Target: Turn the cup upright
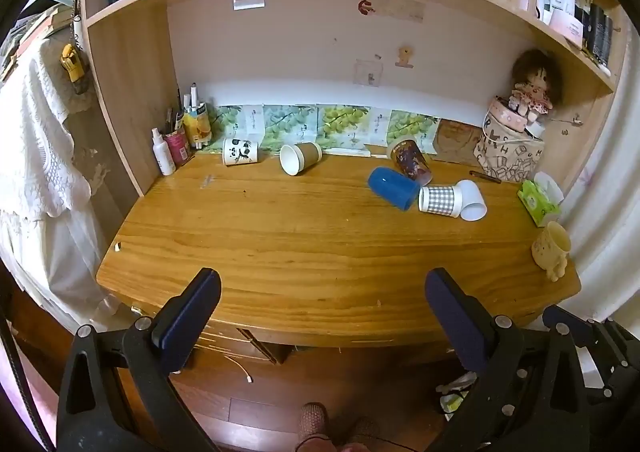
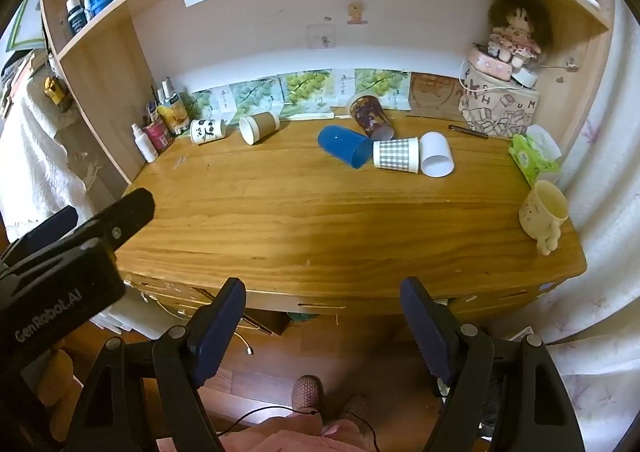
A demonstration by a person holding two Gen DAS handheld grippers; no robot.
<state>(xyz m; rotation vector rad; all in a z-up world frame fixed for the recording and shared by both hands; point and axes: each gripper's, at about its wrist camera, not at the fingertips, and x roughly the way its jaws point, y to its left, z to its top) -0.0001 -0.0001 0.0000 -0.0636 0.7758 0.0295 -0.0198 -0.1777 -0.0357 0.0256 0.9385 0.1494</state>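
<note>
Approach step, nothing gripped: left tool (image 1: 322, 298) and right tool (image 2: 323, 306) spread wide, short of the desk (image 2: 320, 220). Tipped blue cup (image 2: 343, 146) at mid-rear. Next: reach in, straddle, close.

I see a wooden desk (image 2: 320, 220) with a varnished, slightly glossy grain. Near its back edge the blue cup (image 2: 344, 145) looks like smooth glossy plastic, the brown cup (image 2: 260, 126) like matt paper with a ribbed sleeve, and the checked cup (image 2: 396, 155) like printed paper. At the right edge the cream mug (image 2: 542, 210) looks like glazed ceramic. My gripper pads (image 2: 218, 332) are matt, textured dark blue on black plastic frames. The doll (image 2: 516, 32) in the back right corner looks like cloth.
</note>
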